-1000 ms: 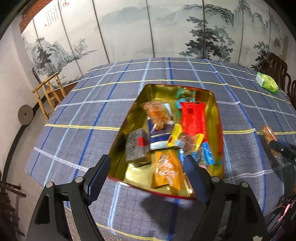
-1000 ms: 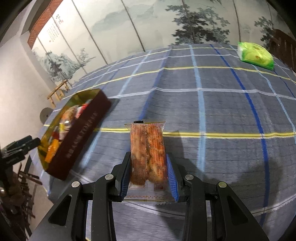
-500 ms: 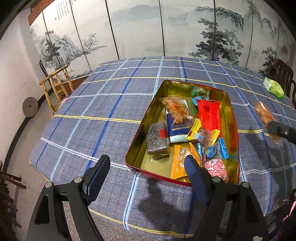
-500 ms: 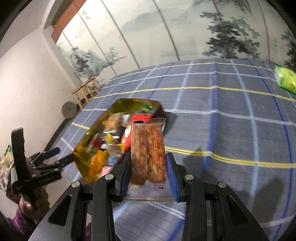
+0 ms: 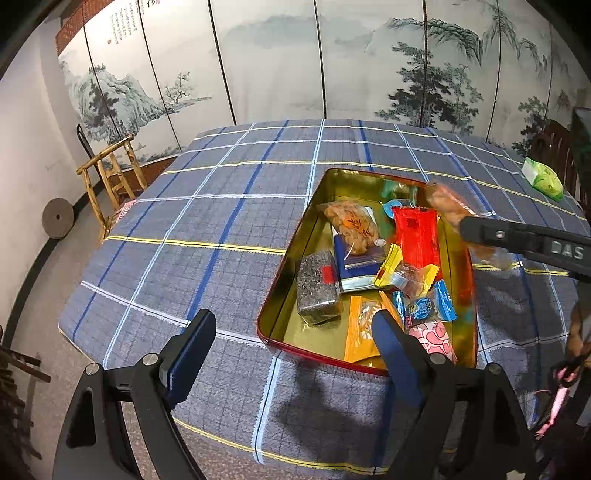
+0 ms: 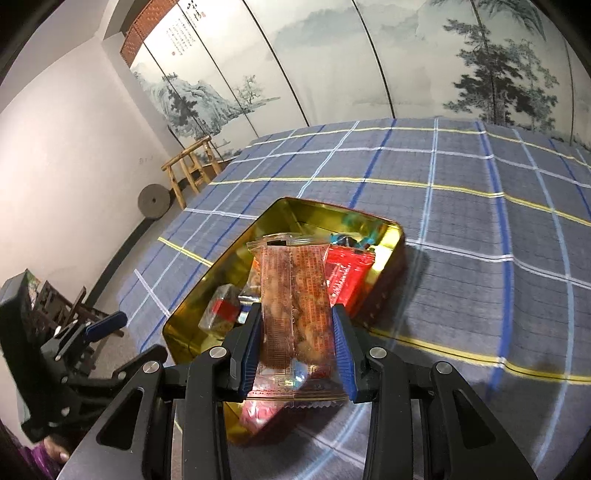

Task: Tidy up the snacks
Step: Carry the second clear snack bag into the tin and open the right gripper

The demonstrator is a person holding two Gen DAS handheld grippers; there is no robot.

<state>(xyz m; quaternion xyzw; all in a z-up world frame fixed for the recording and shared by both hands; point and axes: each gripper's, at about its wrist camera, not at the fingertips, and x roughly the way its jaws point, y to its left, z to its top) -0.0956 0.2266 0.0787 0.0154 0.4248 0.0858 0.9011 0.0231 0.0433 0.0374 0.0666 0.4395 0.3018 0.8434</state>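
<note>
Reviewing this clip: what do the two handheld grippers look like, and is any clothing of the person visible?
Both the left gripper and the right gripper are matte black angular frames with triangular cut-outs and silver screw heads. Their fingers carry ribbed blue pads. White letters "DAS" are printed on the side of the right gripper, seen from the left wrist view. A purple sleeve shows at the left hand.

On the side of my right gripper [image 5: 524, 240], seen from the left wrist, I read the raised letters "DAS". The clear snack packet [image 6: 295, 310] held in that gripper carries columns of small red print, too fine for me to read. The folding screen [image 6: 181, 33] has vertical lines of calligraphy at its upper left, too small to make out. The red packet [image 5: 415, 236] in the gold tin [image 5: 273, 321] bears a dark square mark, unreadable
</note>
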